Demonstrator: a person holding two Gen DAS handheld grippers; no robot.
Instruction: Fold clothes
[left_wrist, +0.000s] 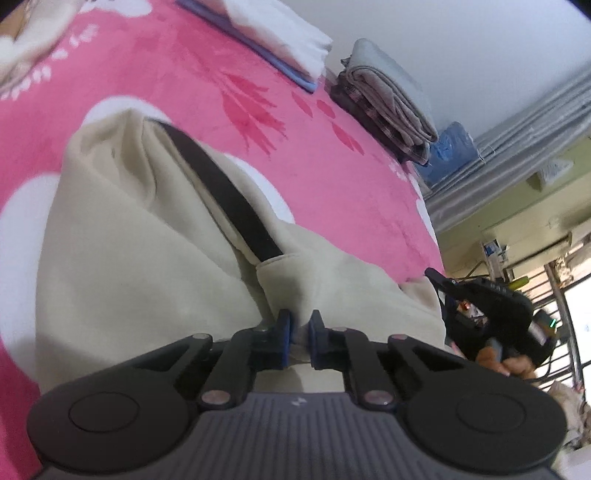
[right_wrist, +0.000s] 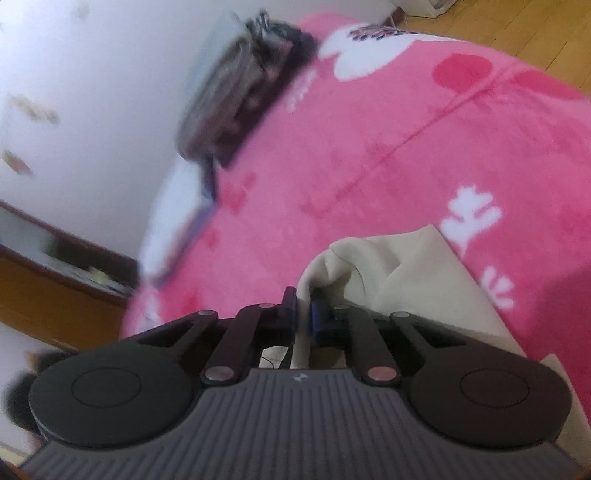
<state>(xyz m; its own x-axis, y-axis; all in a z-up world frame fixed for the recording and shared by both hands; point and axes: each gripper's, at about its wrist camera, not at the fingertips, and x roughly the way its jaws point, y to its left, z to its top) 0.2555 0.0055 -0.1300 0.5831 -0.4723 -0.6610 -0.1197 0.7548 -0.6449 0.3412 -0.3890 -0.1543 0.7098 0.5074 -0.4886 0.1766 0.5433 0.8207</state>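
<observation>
A cream garment (left_wrist: 140, 236) with a black stripe (left_wrist: 221, 192) lies on the pink blanket (left_wrist: 332, 177). My left gripper (left_wrist: 300, 325) is shut on a fold of the cream garment near its edge. My right gripper (right_wrist: 304, 310) is shut on another edge of the same cream garment (right_wrist: 406, 280), which hangs from it over the pink blanket (right_wrist: 388, 147). The right gripper also shows in the left wrist view (left_wrist: 439, 280), at the garment's right edge, with a hand behind it.
A white and blue folded stack (left_wrist: 280, 40) and a grey and plaid folded stack (left_wrist: 388, 99) sit at the far side of the bed by the wall. The plaid stack (right_wrist: 240, 92) is blurred in the right wrist view. Wooden floor (right_wrist: 498, 29) lies beyond the bed.
</observation>
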